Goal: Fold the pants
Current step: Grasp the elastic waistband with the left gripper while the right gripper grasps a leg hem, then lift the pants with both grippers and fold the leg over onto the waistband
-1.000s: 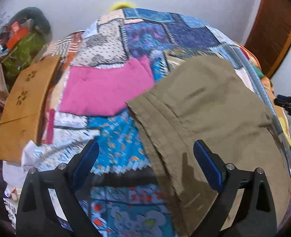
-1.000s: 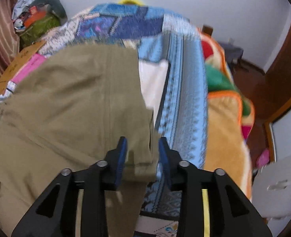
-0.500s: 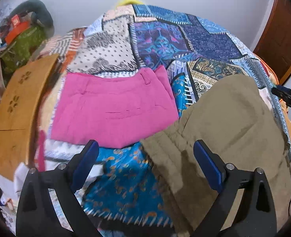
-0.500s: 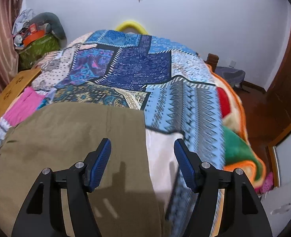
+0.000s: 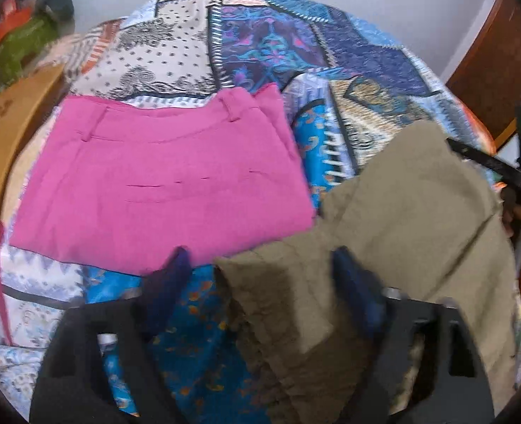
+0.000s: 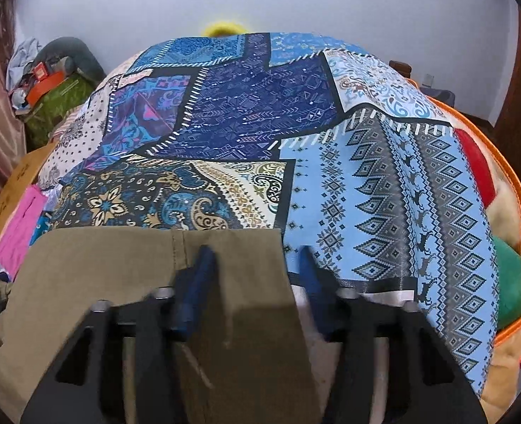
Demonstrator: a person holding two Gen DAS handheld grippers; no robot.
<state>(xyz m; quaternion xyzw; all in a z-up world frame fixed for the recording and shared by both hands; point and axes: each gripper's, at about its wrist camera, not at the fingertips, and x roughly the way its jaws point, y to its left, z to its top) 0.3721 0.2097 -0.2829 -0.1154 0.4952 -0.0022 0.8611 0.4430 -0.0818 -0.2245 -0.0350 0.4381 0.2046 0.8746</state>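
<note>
Olive-green pants [image 5: 401, 212] lie folded on the patchwork bedspread [image 5: 260, 35], at lower right in the left wrist view. They fill the lower left of the right wrist view [image 6: 119, 265]. My left gripper [image 5: 260, 268] is open and empty, with its fingers either side of the pants' near left corner. My right gripper [image 6: 256, 261] is open and empty over the pants' right edge. The right gripper's dark body shows at the right edge of the left wrist view [image 5: 500, 169].
Folded pink pants [image 5: 161, 176] lie left of the olive ones. They show as a pink strip at the left of the right wrist view [image 6: 23, 219]. A wooden board [image 5: 2, 134] stands at the bed's left side. An orange-edged blanket [image 6: 507, 233] hangs off the right side.
My right gripper let go of the olive pants' edge, opened and drew back. My left gripper moved forward toward the pink pants. The olive pants now lie flat.
</note>
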